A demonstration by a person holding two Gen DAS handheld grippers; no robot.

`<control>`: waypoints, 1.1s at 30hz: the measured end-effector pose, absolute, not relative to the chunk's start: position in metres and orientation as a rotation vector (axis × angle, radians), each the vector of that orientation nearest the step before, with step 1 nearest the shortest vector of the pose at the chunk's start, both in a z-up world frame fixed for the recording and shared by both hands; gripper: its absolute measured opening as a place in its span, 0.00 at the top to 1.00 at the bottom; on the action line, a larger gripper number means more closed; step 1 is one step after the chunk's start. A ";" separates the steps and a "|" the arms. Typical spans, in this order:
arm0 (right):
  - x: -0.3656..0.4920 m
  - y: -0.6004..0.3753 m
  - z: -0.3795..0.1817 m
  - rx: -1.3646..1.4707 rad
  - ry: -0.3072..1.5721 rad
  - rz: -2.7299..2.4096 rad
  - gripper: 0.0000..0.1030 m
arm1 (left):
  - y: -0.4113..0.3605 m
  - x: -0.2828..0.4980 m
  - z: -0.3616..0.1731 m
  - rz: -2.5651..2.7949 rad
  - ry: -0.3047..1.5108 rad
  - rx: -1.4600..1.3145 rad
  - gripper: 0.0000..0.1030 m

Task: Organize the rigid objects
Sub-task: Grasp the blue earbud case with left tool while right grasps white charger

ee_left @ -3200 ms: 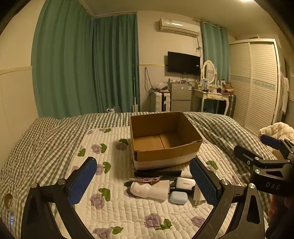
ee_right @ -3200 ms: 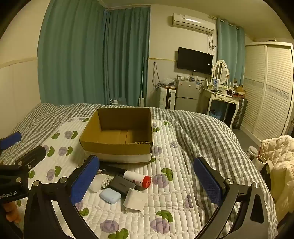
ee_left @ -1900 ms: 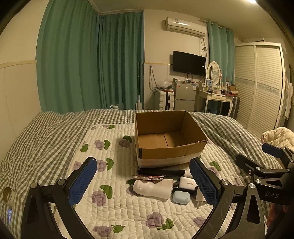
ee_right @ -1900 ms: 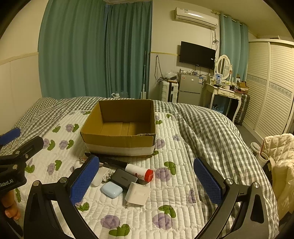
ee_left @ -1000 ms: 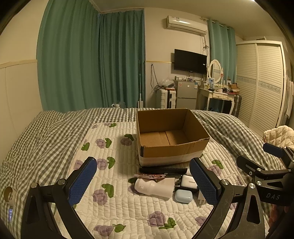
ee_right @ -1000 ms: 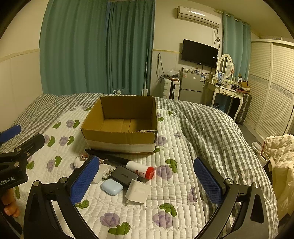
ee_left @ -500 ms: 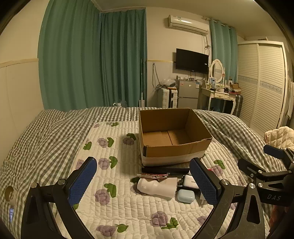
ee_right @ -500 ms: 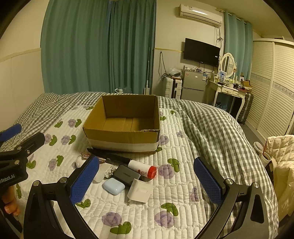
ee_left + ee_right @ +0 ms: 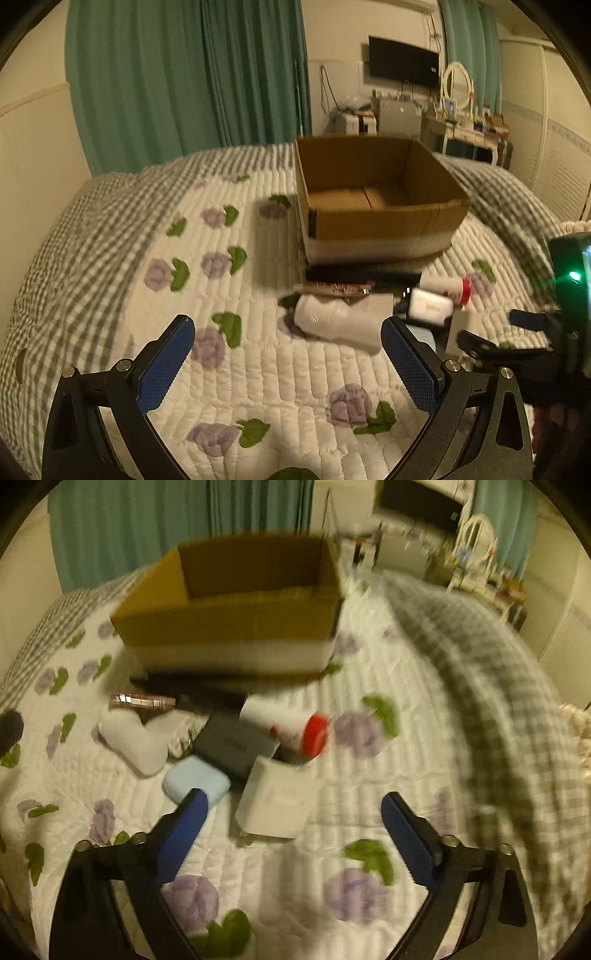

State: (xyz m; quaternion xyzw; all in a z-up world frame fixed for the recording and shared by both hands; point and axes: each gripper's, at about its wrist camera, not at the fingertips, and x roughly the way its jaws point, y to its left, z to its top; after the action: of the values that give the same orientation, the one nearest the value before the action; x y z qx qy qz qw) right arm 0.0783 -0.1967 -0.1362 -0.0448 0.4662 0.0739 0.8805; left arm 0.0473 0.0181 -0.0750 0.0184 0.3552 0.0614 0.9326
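An open, empty cardboard box stands on the quilted bed. In front of it lies a pile: a long black object, a white bottle, a red-capped white tube, a dark grey case, a light blue case and a white square block. My left gripper is open and empty, short of the white bottle. My right gripper is open and empty, low over the white block. The right wrist view is blurred.
The flowered quilt covers the bed, with a checked blanket to the right. Green curtains, a TV and a dresser stand beyond the bed. The right gripper's body shows at the left wrist view's right edge.
Both grippers have dropped and moved forward towards the pile. The right one moved fast and now hovers close over the white block. Both stay open.
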 end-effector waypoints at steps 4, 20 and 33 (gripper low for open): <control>0.101 -0.204 -0.170 0.021 1.083 0.170 0.24 | 0.013 0.055 -0.085 0.089 0.767 0.016 0.00; 0.097 -0.249 -0.113 -0.048 1.003 0.078 0.47 | -0.070 0.101 -0.122 0.006 1.010 -0.053 0.02; 0.102 -0.265 -0.120 0.027 1.015 0.088 0.47 | -0.102 0.124 -0.172 -0.031 1.131 0.019 0.44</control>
State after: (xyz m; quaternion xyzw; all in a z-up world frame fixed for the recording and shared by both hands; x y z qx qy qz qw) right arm 0.1020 -0.2649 -0.1199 0.0128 0.4859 0.0422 0.8729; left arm 0.1239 -0.1017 -0.1718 0.0092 0.5356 -0.0147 0.8443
